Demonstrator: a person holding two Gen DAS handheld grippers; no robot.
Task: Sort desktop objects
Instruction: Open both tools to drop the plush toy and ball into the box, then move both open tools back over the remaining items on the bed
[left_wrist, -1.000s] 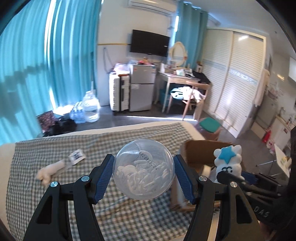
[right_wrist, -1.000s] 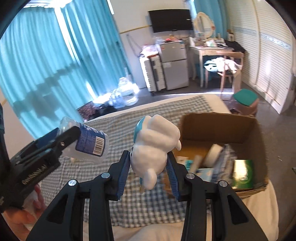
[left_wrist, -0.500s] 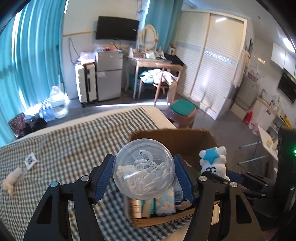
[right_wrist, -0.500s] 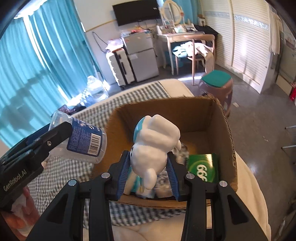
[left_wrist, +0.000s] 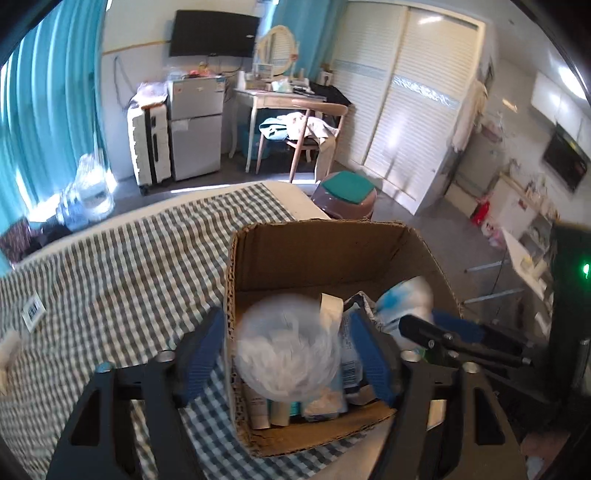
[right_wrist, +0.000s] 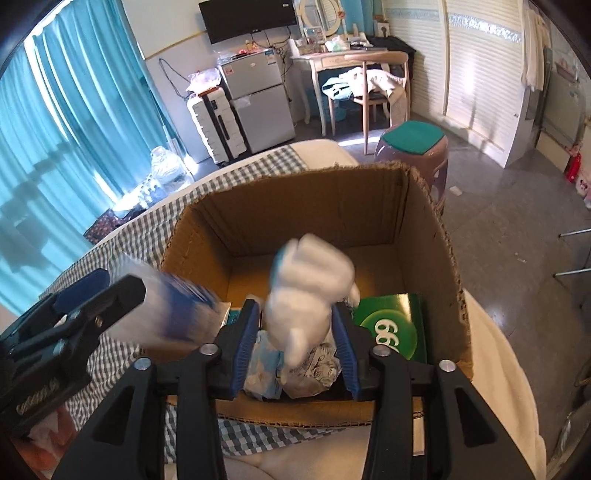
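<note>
My left gripper (left_wrist: 288, 354) is open, and the clear round jar of white pieces (left_wrist: 288, 349), blurred, sits loose between its jaws over the cardboard box (left_wrist: 332, 254). My right gripper (right_wrist: 295, 336) is open too, and the white and blue plush toy (right_wrist: 308, 291), blurred, is between its fingers above the box (right_wrist: 310, 218). The left gripper and jar show blurred at the left of the right wrist view (right_wrist: 173, 310). The toy shows at the right of the left wrist view (left_wrist: 404, 299).
The box holds a green packet (right_wrist: 391, 326), tissue packs (right_wrist: 264, 363) and tubes (left_wrist: 258, 408). It stands on a grey checked cloth (left_wrist: 110, 266). A barcode tag (left_wrist: 33, 314) lies far left. A stool (right_wrist: 410, 142) stands beyond the bed.
Both grippers have moved lower over the box and their jaws have spread. The jar and the toy are now blurred and no longer clamped.
</note>
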